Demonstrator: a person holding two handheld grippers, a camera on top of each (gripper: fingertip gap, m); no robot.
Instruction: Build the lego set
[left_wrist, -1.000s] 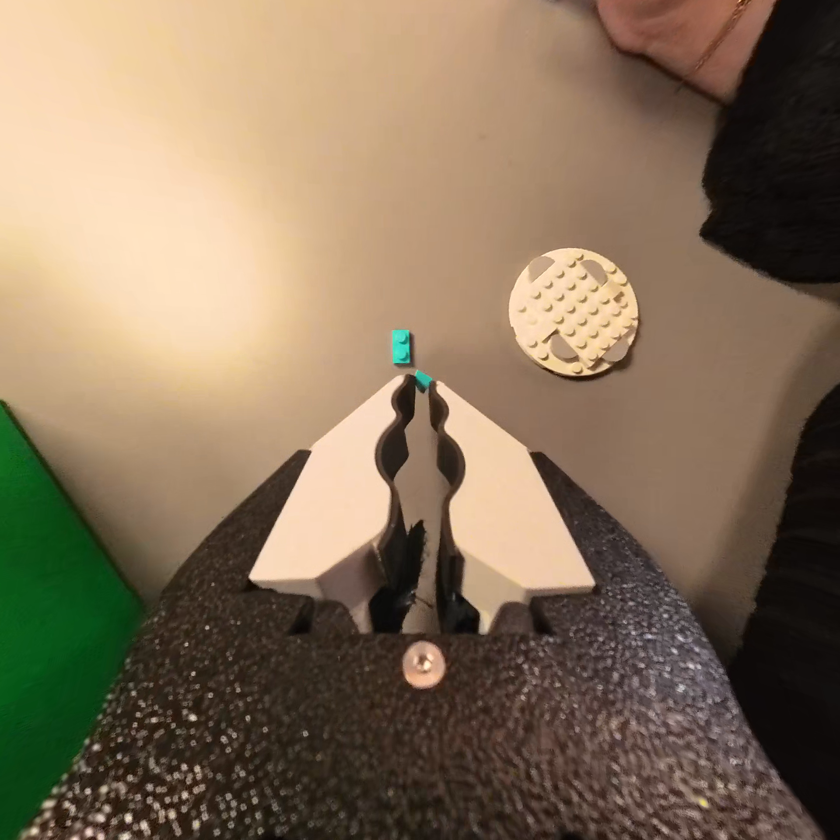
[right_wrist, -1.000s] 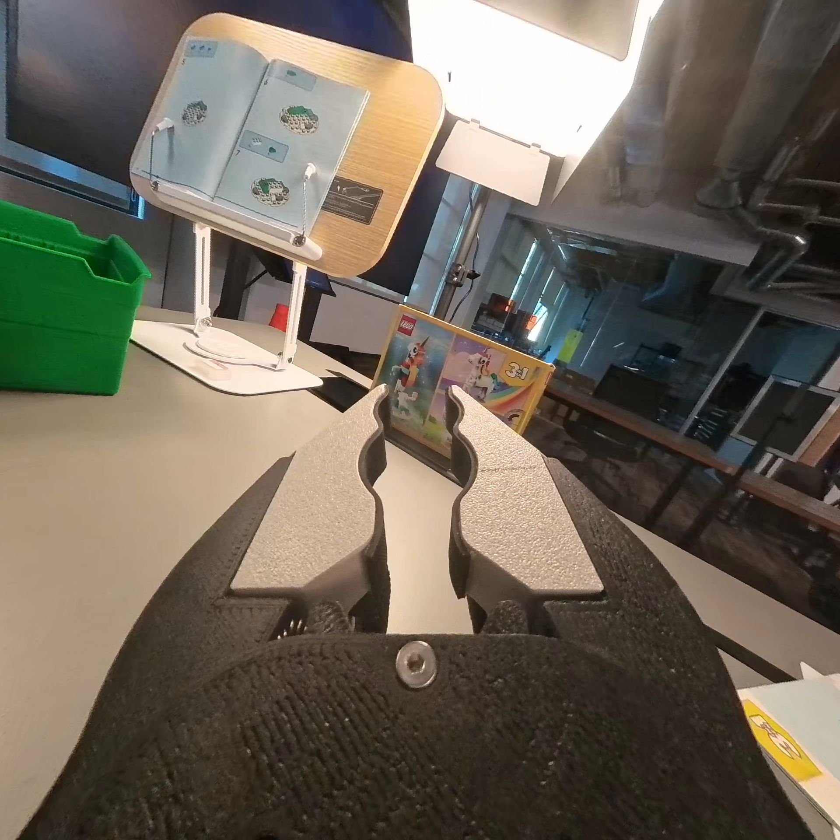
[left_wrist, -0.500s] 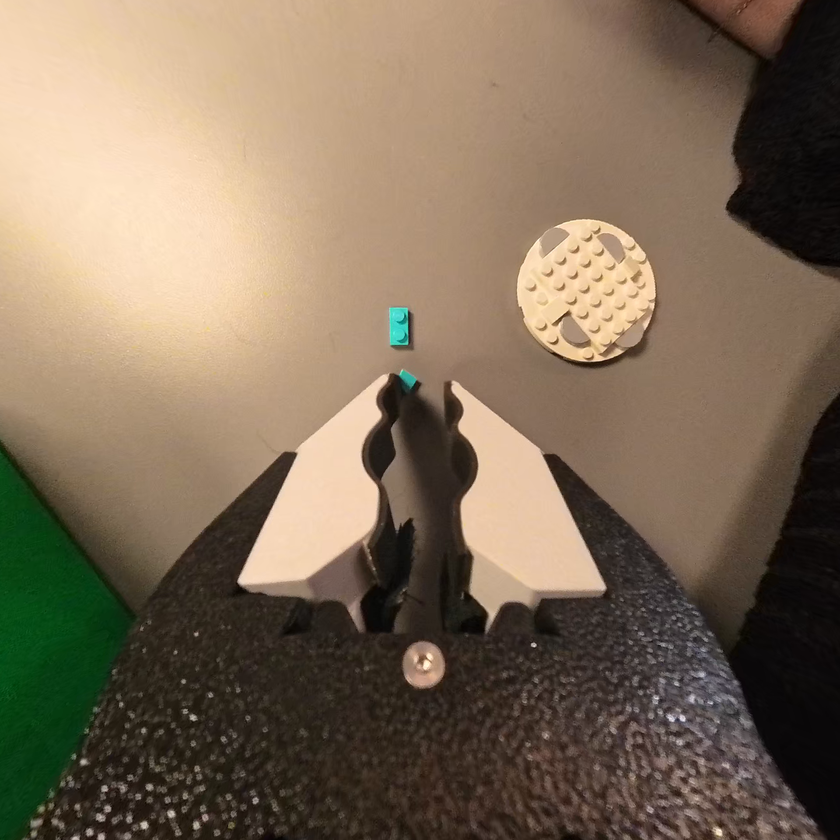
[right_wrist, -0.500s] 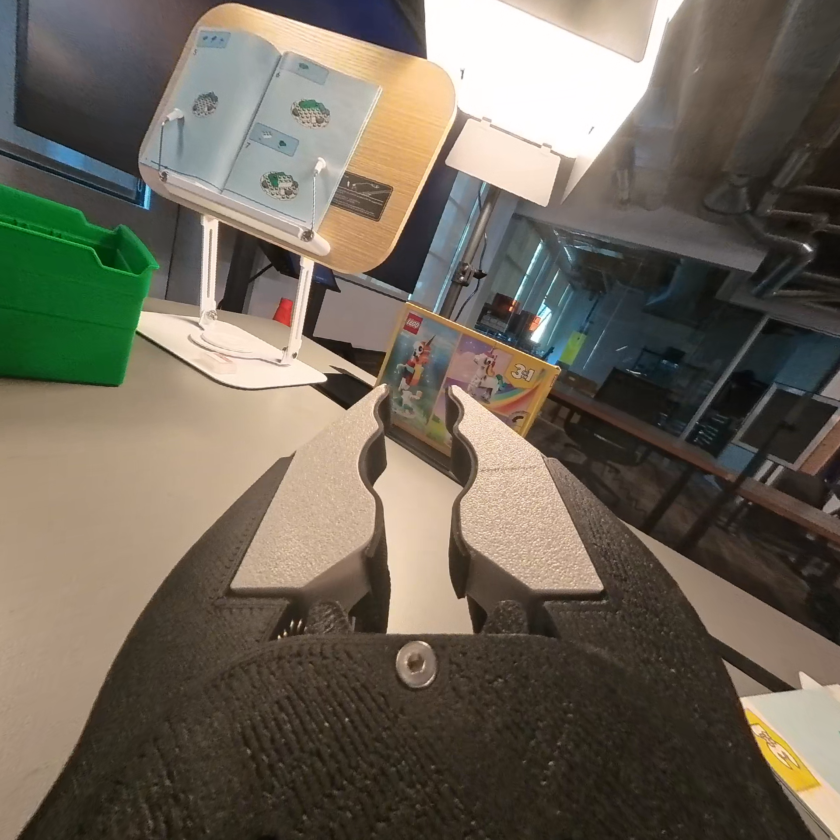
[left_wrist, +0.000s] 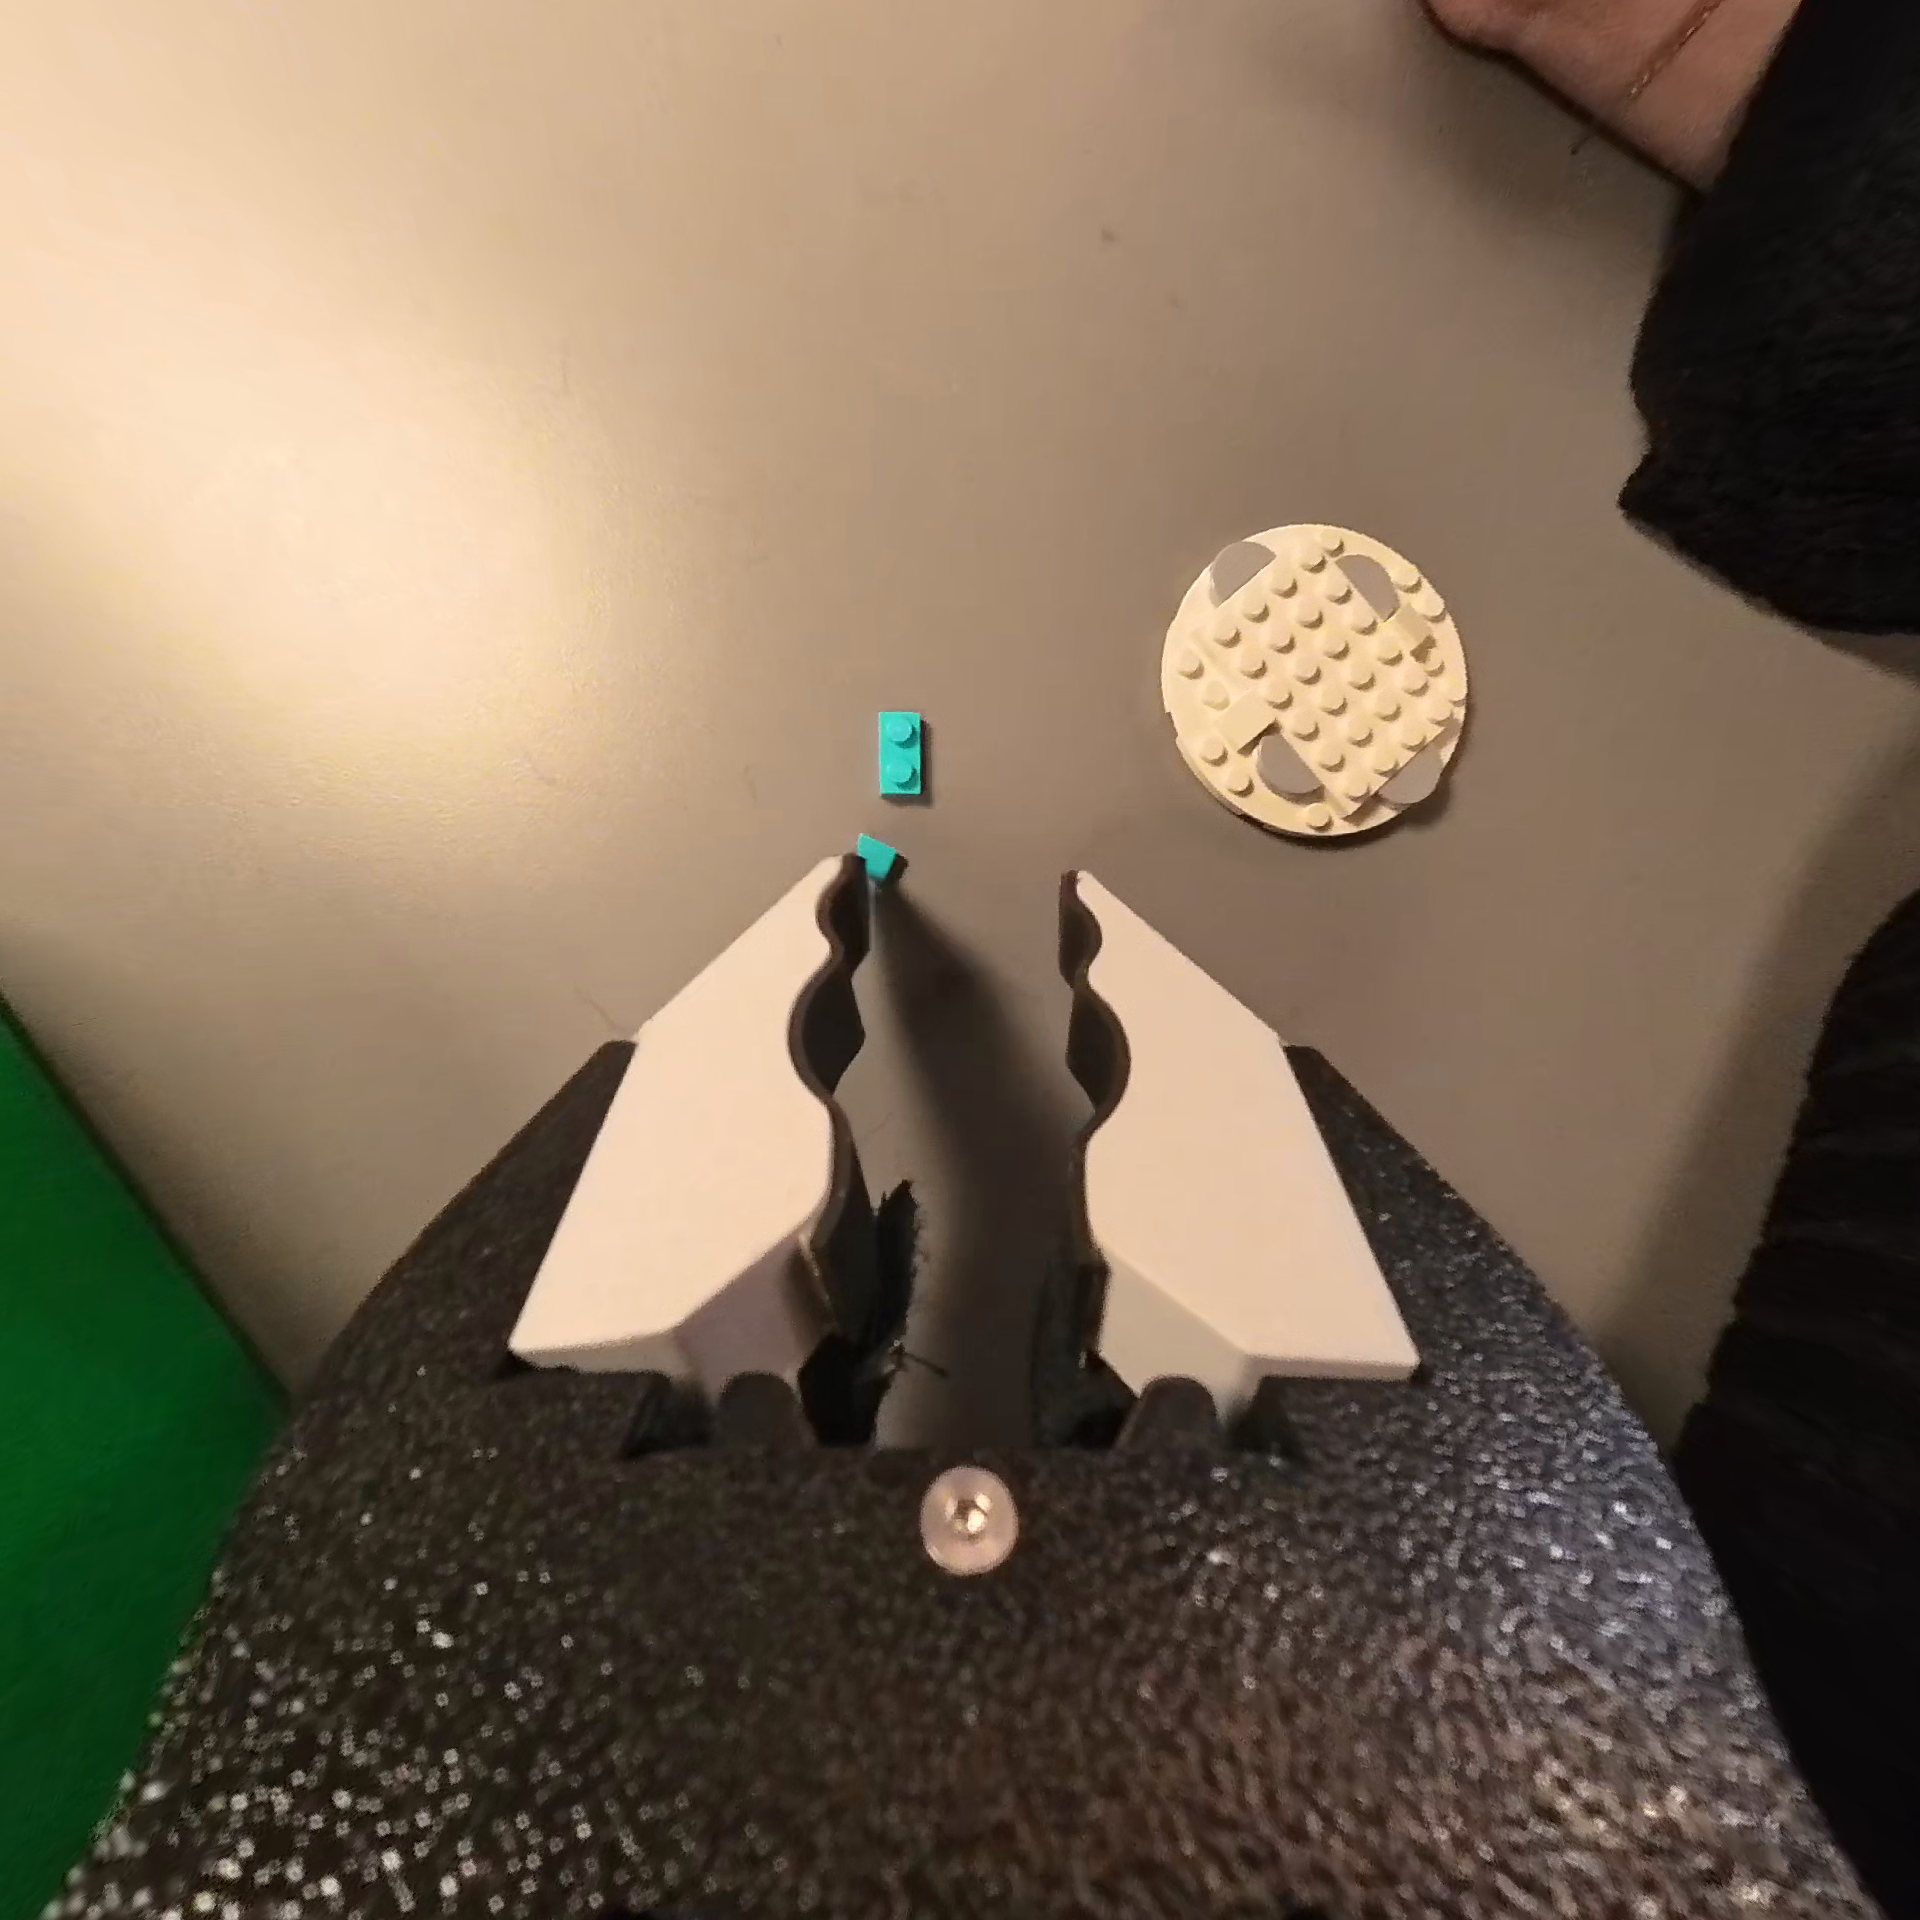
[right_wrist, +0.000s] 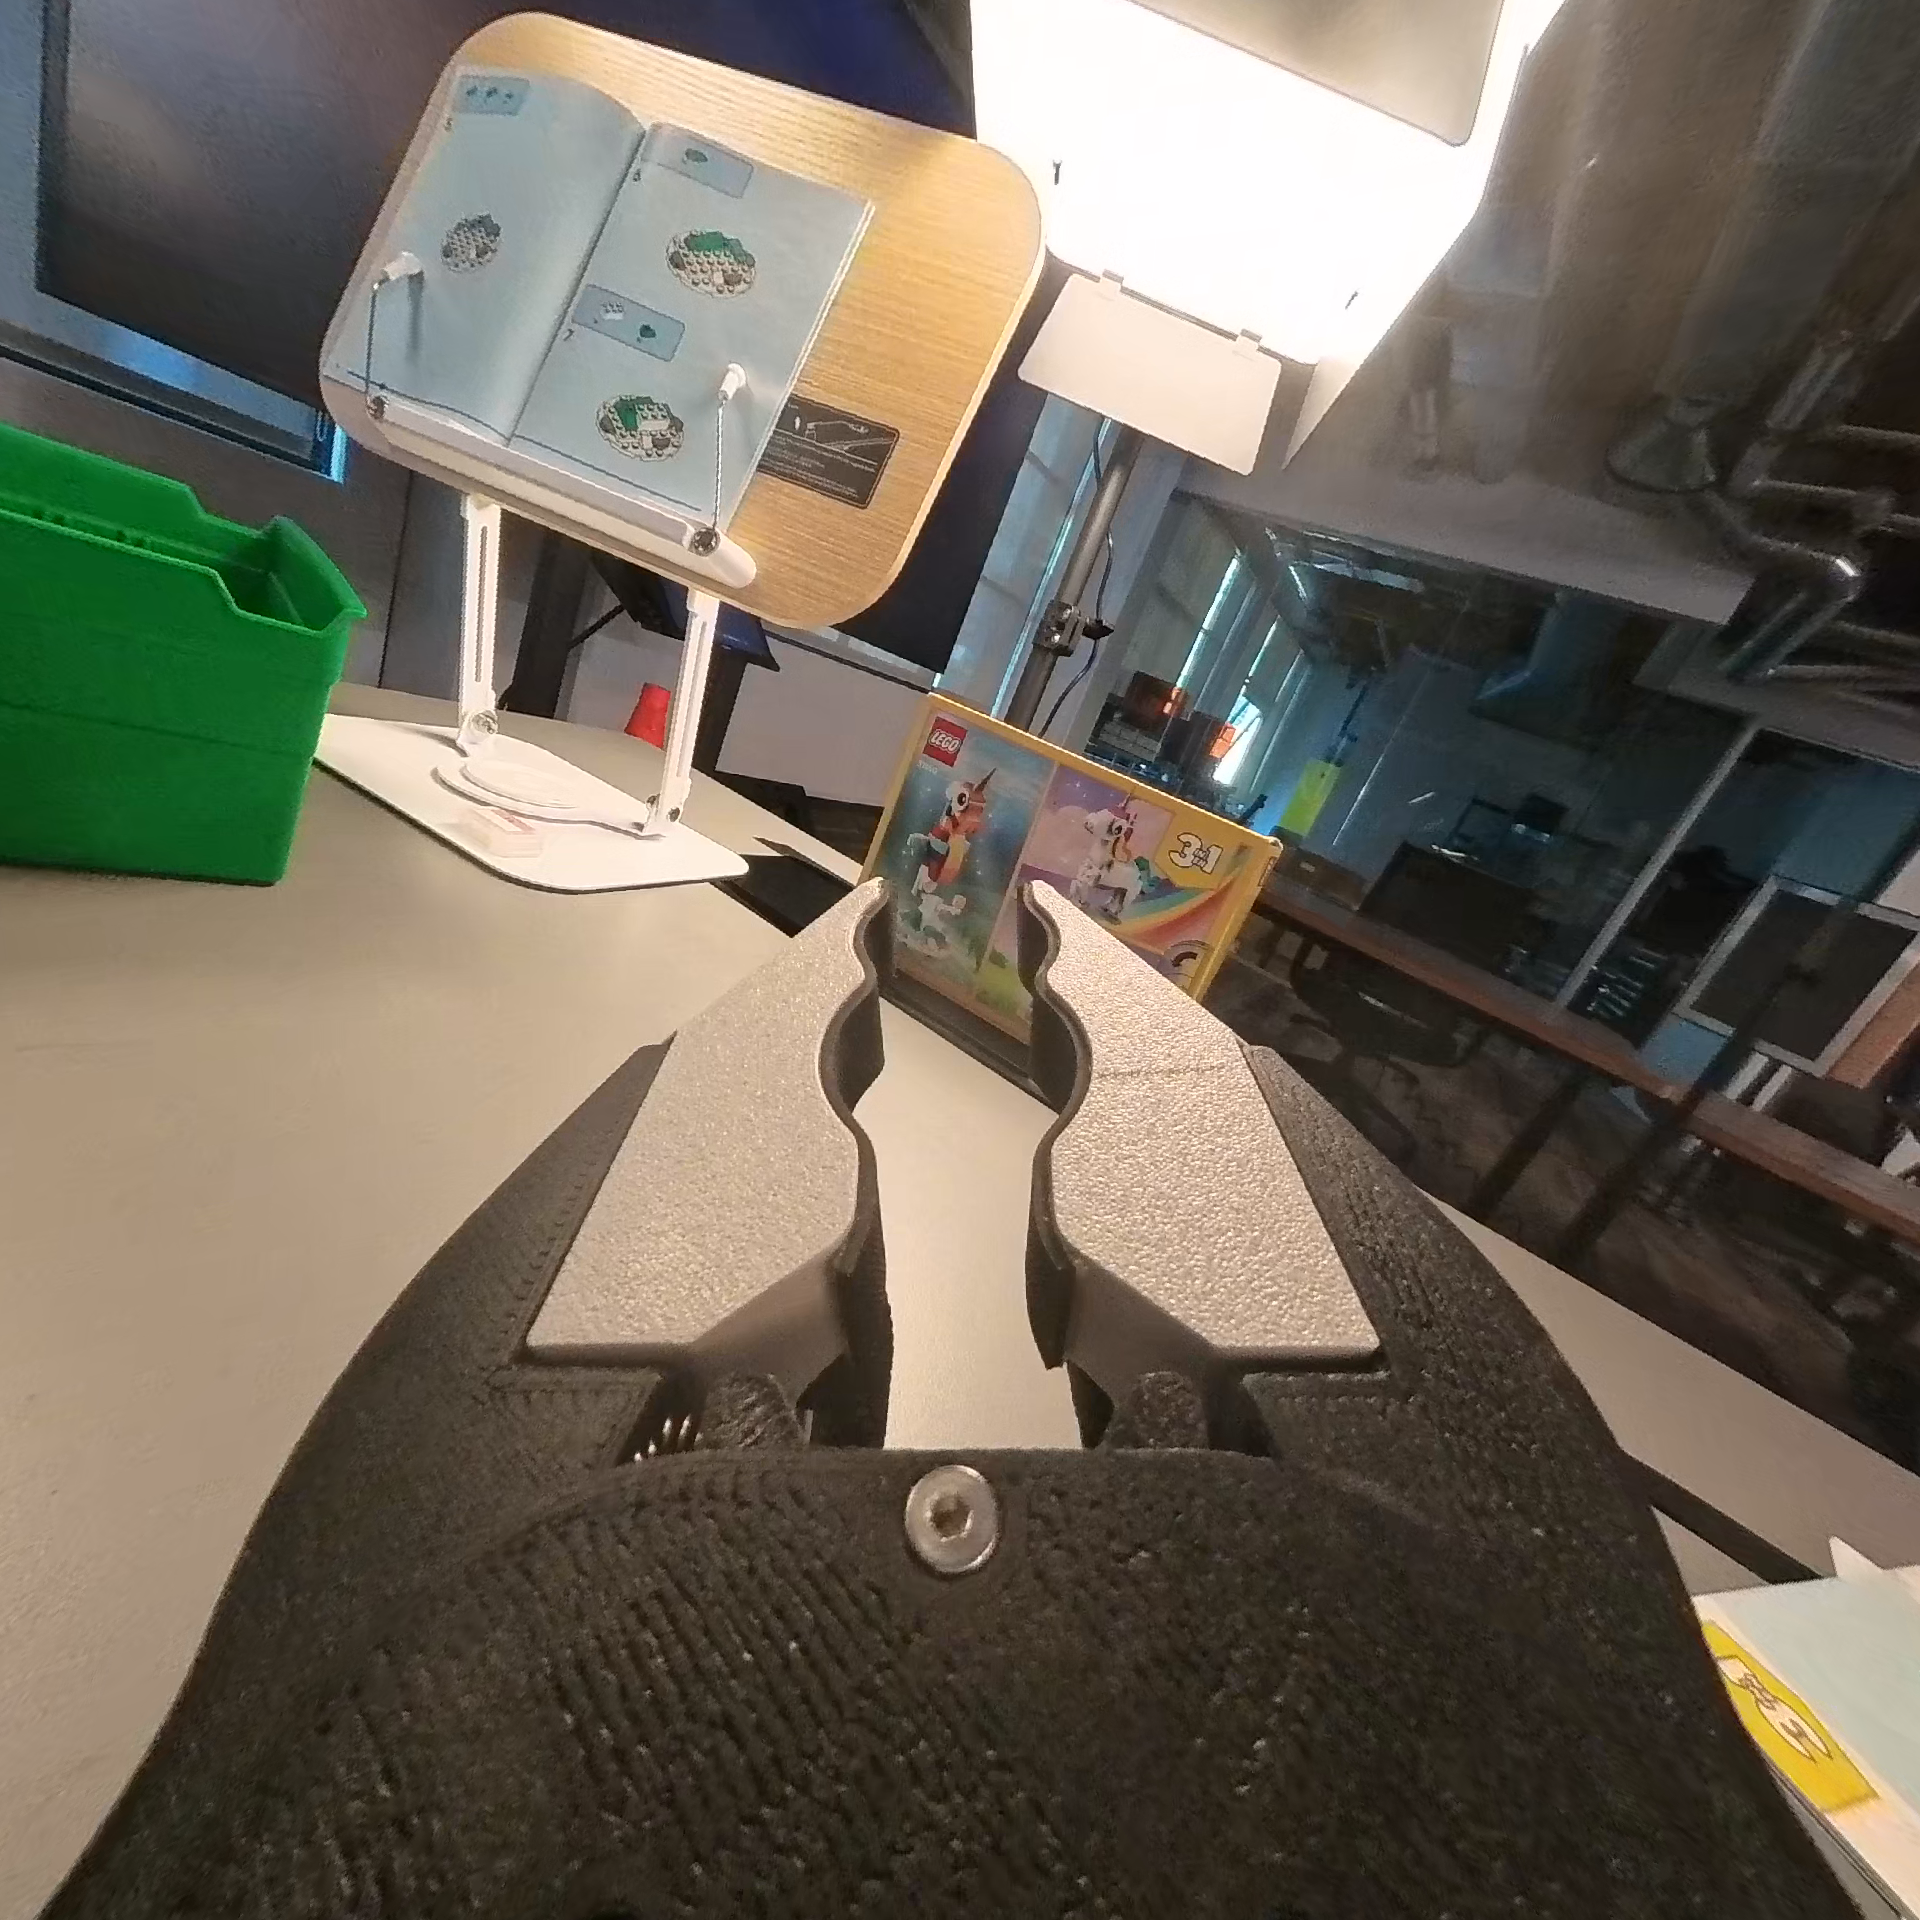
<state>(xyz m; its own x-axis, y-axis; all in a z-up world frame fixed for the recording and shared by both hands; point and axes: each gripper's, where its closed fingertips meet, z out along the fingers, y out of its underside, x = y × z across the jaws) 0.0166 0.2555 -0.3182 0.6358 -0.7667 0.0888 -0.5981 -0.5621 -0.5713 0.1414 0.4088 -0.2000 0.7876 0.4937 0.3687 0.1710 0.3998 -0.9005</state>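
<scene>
In the left wrist view my left gripper (left_wrist: 961, 883) is open above the grey table. A tiny teal piece (left_wrist: 879, 858) sits at the tip of its left finger; I cannot tell whether it rests on the table or sticks to the finger. A teal two-stud plate (left_wrist: 900, 755) lies flat just beyond it. A round cream studded plate (left_wrist: 1317, 676) with grey patches lies to the right. In the right wrist view my right gripper (right_wrist: 956, 902) is open and empty, raised over the table and pointing at the colourful set box (right_wrist: 1070, 883).
A green bin shows at the left of both views (left_wrist: 94, 1299) (right_wrist: 145, 665). An open instruction booklet (right_wrist: 592, 281) rests on a wooden stand with a white base (right_wrist: 582, 821). A person's hand (left_wrist: 1590, 73) and dark sleeve (left_wrist: 1797, 416) are at the upper right. Paper (right_wrist: 1829, 1704) lies at the lower right. About 25 cm separates my left fingertips from my right. To the round cream studded plate (left_wrist: 1317, 676): left tips about 6 cm, right tips about 20 cm.
My left gripper has opened from nearly shut on the tiny teal piece to wide apart; the piece stays by the left fingertip. The right gripper has shifted slightly, still open.
</scene>
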